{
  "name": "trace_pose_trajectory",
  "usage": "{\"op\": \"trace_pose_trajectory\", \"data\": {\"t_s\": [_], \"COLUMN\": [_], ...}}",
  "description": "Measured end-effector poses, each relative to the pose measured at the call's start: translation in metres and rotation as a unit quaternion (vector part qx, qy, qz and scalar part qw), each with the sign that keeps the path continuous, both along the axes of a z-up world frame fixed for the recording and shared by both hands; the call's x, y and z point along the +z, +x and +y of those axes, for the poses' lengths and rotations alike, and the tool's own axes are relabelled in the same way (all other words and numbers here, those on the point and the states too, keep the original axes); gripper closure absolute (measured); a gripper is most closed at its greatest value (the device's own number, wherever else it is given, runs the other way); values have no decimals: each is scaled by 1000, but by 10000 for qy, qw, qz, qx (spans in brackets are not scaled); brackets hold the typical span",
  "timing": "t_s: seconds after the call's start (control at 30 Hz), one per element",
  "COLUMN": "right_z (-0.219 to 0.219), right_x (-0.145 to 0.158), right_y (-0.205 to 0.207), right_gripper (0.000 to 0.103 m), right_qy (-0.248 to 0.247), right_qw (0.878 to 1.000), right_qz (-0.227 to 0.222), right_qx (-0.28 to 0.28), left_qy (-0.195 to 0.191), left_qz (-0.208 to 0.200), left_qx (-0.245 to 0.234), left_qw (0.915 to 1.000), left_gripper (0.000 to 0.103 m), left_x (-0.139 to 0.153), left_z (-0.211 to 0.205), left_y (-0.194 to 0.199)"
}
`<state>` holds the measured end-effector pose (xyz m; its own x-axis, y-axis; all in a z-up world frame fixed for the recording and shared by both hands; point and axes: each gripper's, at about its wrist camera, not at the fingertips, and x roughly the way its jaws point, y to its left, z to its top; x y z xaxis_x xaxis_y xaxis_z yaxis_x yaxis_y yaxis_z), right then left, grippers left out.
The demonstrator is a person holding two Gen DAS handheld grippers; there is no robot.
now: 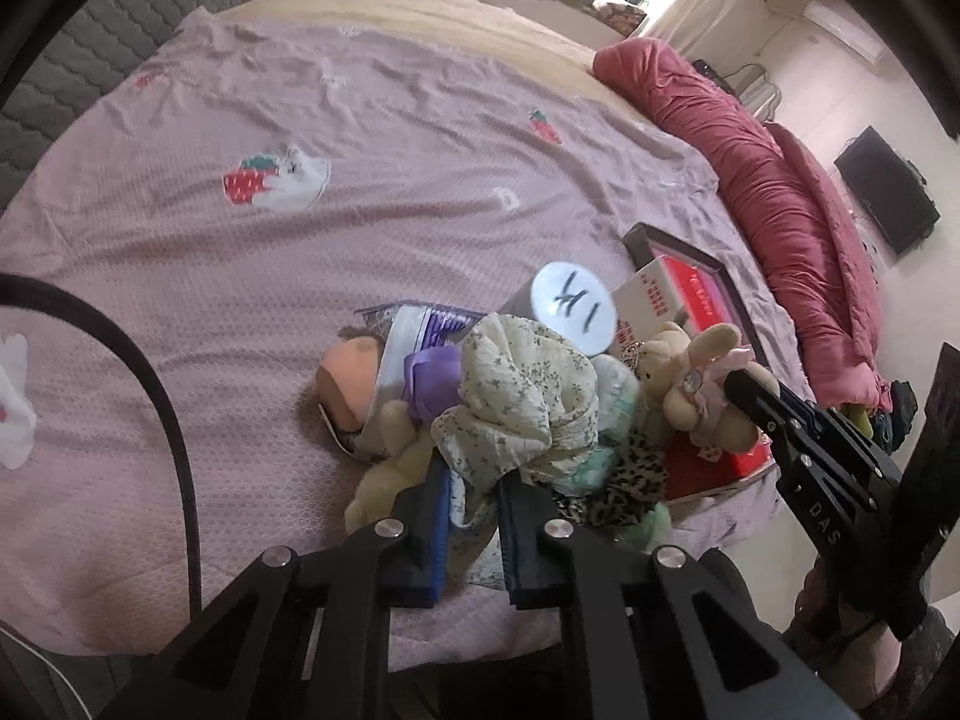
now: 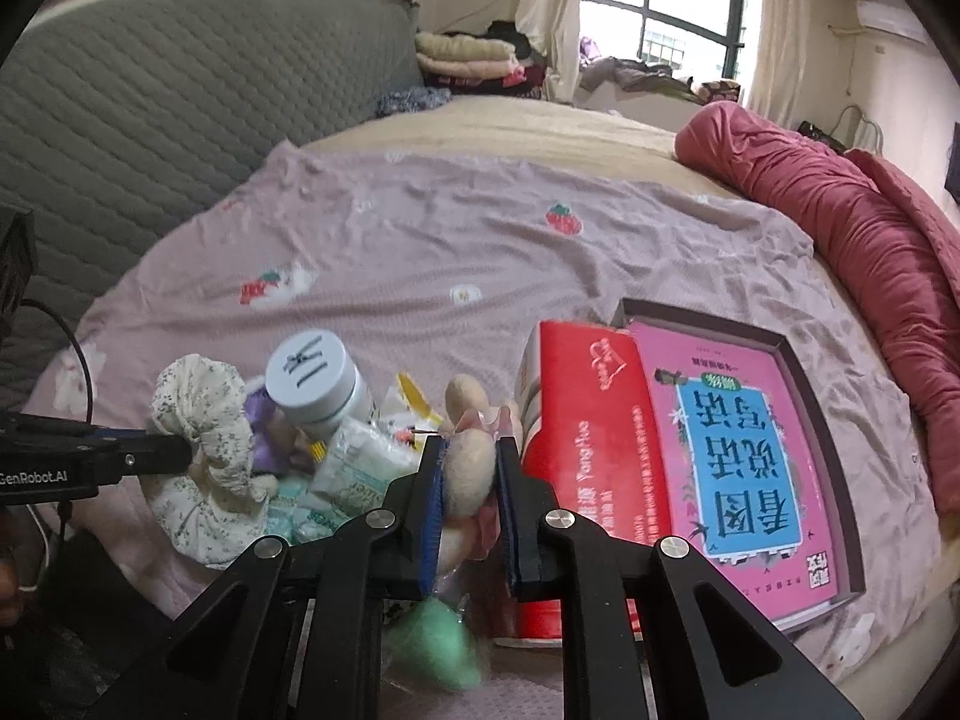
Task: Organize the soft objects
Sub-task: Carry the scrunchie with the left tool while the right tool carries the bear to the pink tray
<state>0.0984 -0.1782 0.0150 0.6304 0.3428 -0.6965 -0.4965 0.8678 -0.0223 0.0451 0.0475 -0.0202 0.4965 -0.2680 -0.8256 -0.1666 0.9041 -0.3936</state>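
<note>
- Grips first: the left gripper (image 1: 474, 480) has its jaws pressed onto a fold of the flowered cloth (image 1: 522, 396), which bunches up straight ahead of the fingertips and rises above them.
- The right gripper (image 2: 469, 468) pinches the cream plush rabbit (image 2: 471, 462) between its blue pads, with the toy's head poking out past the tips and its body trailing back under the jaws.
- Seen from the left tool, the rabbit (image 1: 690, 378) sits ahead and to the right, with the right gripper (image 1: 744, 387) touching it from the right side.
- Seen from the right tool, the cloth (image 2: 204, 426) lies to the left, with the left gripper (image 2: 180, 453) reaching into it sideways from the left edge.
- Both soft things sit in one heap on the pink bedspread (image 1: 360, 138); between them stand the white jar (image 2: 315, 378) and some wipe packs (image 2: 354, 468).
- The red book (image 2: 582, 414) stands just right of the right tool, touching or nearly touching the rabbit; the boxed pink book (image 2: 738, 456) lies beyond it.
- The cloth's long axis curls in an arc running away from the left tool, so it probably drapes and drags on neighbours when lifted.
- Each hand holds the thing nearer to it, so pulling apart, left tool leftward and right tool rightward, looks like the clean way to separate them.
</note>
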Motion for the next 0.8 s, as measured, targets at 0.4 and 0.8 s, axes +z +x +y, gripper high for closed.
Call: {"op": "trace_pose_trajectory", "data": {"t_s": [0.4, 0.8], "right_z": [-33, -95], "right_x": [46, 89], "right_y": [-15, -30], "right_gripper": [87, 87], "right_qy": [688, 959], "right_qw": [9970, 9905], "right_qz": [-346, -900], "right_qx": [-73, -410], "left_qy": [237, 1106], "left_qz": [-464, -863], "left_qx": [-64, -563], "left_qw": [9986, 9885], "left_gripper": [89, 89], "left_x": [53, 117], "left_z": [-15, -89], "left_y": [-12, 10]}}
